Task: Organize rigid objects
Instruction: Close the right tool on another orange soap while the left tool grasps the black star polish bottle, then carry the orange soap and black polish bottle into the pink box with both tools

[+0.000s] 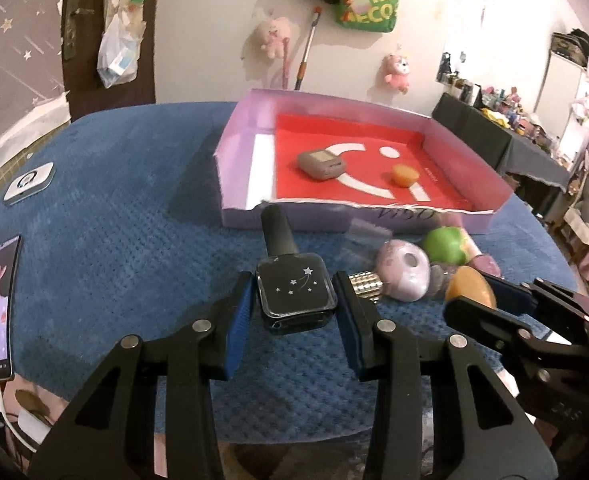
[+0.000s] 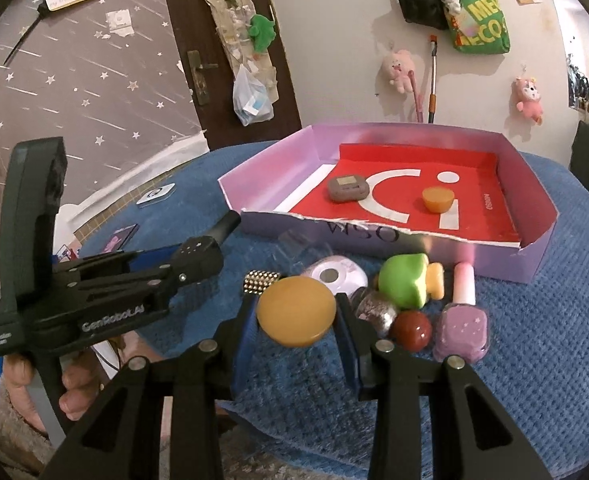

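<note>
My left gripper (image 1: 294, 300) has its fingers clamped on the square body of the black nail polish bottle (image 1: 292, 286), which lies on the blue mat (image 1: 134, 220) just in front of the purple box (image 1: 238, 148). My right gripper (image 2: 296, 320) is closed around the orange disc (image 2: 296, 311), beside the green toy (image 2: 404, 285), the red ball (image 2: 411, 330) and the lilac polish bottle (image 2: 463, 326), while a grey device (image 2: 348, 189) and a small orange piece (image 2: 437, 198) sit on the box's red floor

We counted two nail polish bottles, one black (image 1: 294, 292) and one purple (image 2: 463, 330). We saw two orange pieces, one (image 2: 437, 199) in the box (image 2: 534, 256) at twelve o'clock. We saw one red ball (image 2: 411, 330) and one grey gadget (image 2: 348, 189).
</note>
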Available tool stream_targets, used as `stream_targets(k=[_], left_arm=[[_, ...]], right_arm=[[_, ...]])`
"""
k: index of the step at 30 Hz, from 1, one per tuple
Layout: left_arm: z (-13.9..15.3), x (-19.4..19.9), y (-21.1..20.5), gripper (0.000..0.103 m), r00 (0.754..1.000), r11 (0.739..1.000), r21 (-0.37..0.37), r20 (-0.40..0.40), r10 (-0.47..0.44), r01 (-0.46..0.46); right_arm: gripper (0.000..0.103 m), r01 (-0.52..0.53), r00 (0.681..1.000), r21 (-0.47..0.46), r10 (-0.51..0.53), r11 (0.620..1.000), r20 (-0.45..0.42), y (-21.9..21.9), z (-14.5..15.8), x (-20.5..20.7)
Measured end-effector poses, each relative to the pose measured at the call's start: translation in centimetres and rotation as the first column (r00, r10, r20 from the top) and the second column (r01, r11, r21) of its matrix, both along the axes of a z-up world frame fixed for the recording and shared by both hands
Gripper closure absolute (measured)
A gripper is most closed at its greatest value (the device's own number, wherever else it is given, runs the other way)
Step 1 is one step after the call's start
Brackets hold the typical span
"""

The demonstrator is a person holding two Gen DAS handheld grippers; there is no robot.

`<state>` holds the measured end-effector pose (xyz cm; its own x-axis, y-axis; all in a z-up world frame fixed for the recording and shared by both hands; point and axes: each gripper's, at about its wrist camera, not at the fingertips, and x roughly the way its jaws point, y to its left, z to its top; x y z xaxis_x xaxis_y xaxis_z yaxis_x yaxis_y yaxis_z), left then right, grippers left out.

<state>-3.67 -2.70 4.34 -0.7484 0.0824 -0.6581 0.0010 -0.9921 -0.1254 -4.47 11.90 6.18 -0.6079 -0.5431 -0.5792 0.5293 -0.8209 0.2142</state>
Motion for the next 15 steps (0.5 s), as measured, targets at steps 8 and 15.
stream_targets(k=[8,15], left_arm=[[0.6,-0.3,1.0,0.066,0.999,0.999,0.012,-0.01,-0.037,0.038],[1.6,-0.9,1.8,0.066,0.997,0.997,0.013,-0.031,-0.075,0.075]], right_arm=[[0.063,0.01,1.0,-0.011,-0.01,1.0,0.001,0.9,0.6,-0.8],[0.063,0.009,1.0,-0.018,-0.009,1.0,-0.012,1.6,1.9,-2.0]])
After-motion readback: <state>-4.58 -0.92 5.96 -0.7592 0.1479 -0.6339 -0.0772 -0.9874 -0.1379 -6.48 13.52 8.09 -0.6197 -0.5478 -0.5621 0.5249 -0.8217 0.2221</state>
